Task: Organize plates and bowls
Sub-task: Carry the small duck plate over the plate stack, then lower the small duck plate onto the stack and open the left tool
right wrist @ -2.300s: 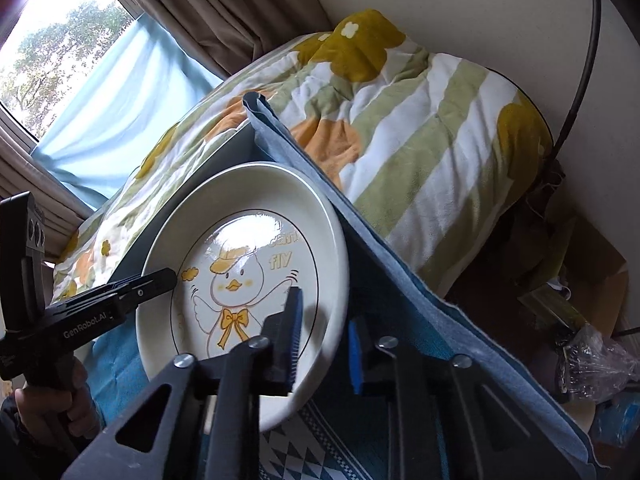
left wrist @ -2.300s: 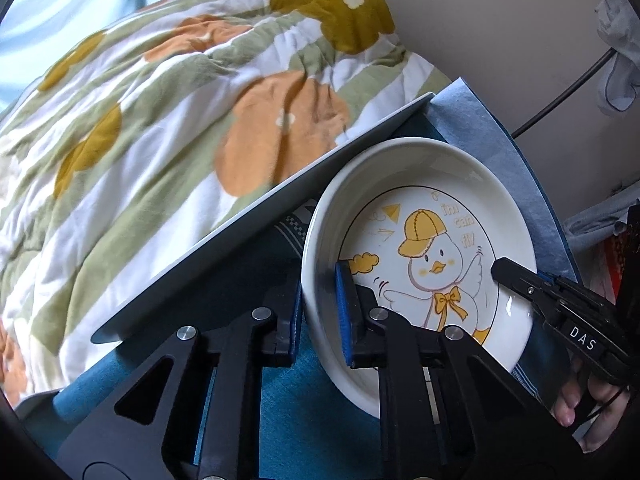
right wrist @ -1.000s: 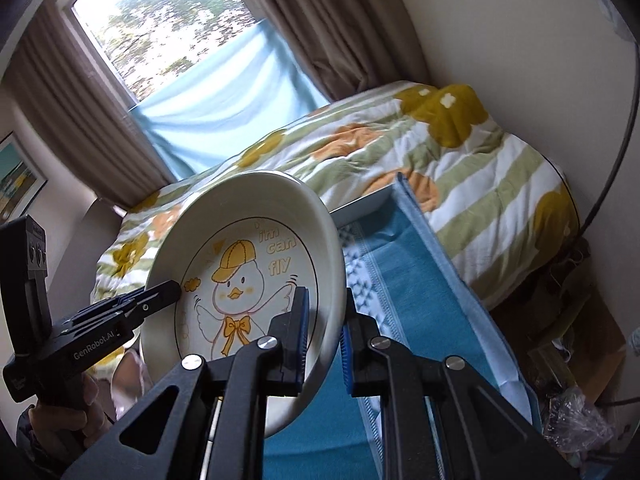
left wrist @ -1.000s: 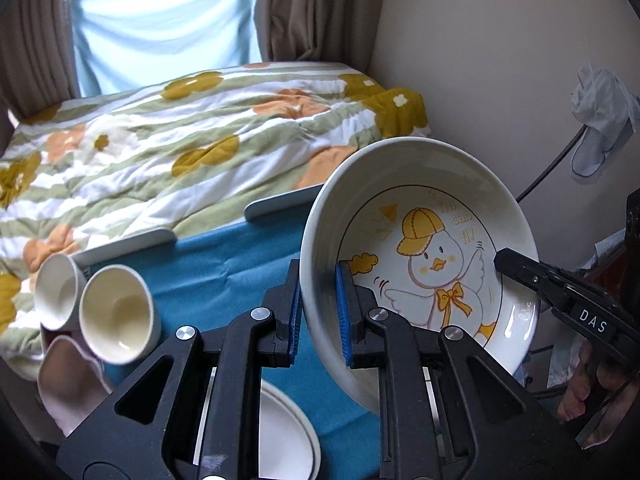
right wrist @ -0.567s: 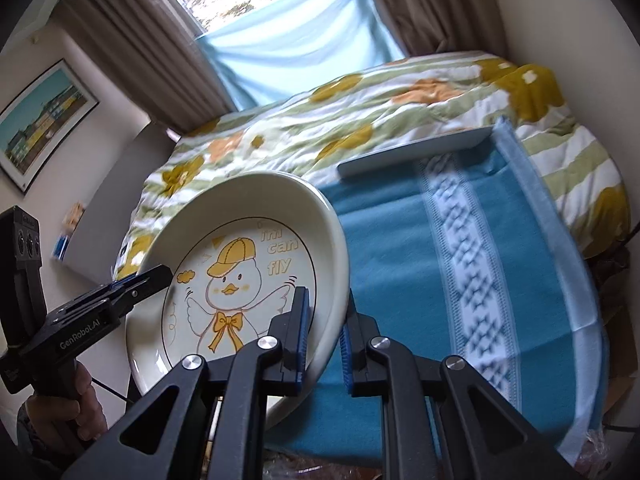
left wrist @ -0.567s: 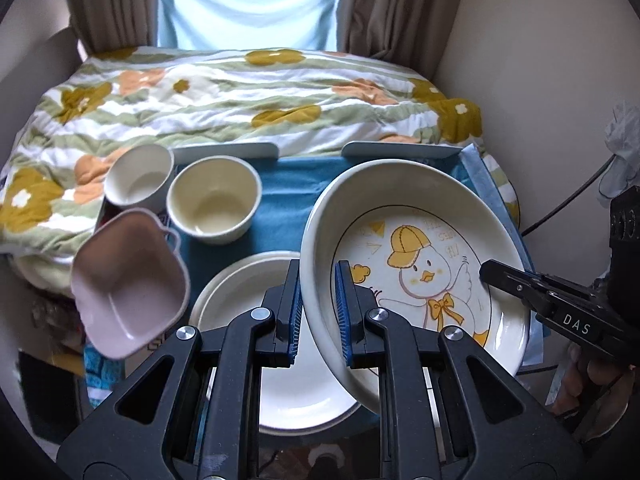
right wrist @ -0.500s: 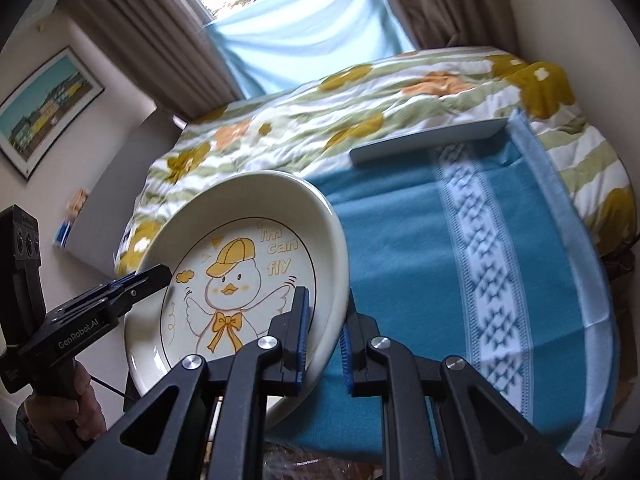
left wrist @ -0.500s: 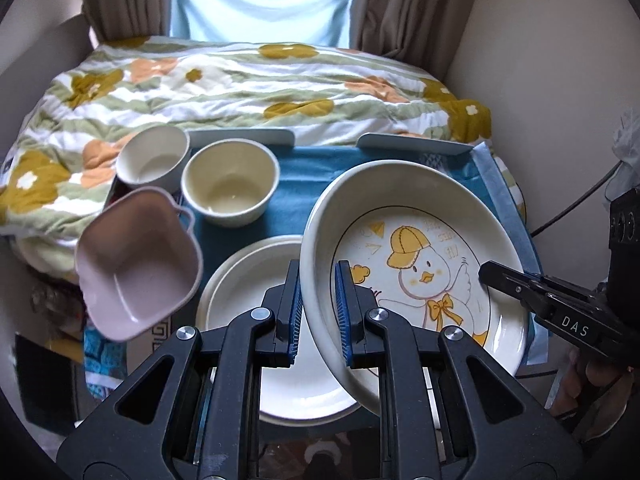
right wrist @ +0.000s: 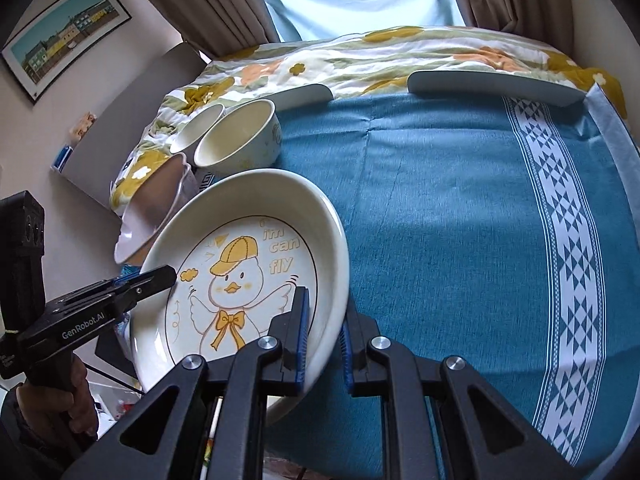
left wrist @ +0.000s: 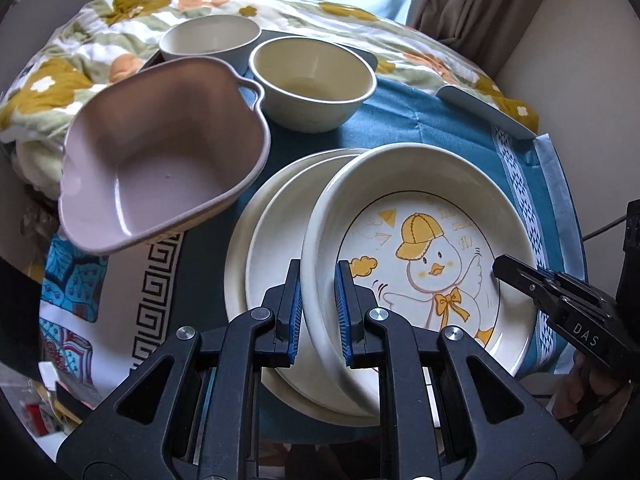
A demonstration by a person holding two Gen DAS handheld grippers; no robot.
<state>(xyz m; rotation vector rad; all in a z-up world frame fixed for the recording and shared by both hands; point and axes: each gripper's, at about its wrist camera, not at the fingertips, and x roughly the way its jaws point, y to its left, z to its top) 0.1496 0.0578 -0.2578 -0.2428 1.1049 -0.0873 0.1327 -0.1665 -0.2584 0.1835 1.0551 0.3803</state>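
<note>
A cream deep plate with a yellow-capped duck drawing [left wrist: 432, 240] [right wrist: 256, 248] is held between both grippers, a little tilted. My left gripper [left wrist: 318, 312] is shut on its left rim. My right gripper [right wrist: 324, 336] is shut on its right rim. The duck plate hangs just above plain white plates [left wrist: 264, 248] stacked on the table, overlapping their right part. A pink square bowl with handles [left wrist: 160, 160] stands left of the stack. Two cream bowls [left wrist: 312, 76] [left wrist: 208, 40] stand behind it.
The table carries a teal cloth with a white patterned band [right wrist: 460, 208]. A bed with a flowered quilt [right wrist: 400, 52] lies beyond the far edge. A patterned mat [left wrist: 156, 280] lies under the pink bowl at the left.
Both grippers have carried the duck plate from the right side of the table leftward and lowered it over the white plate stack. The bowls now appear much closer.
</note>
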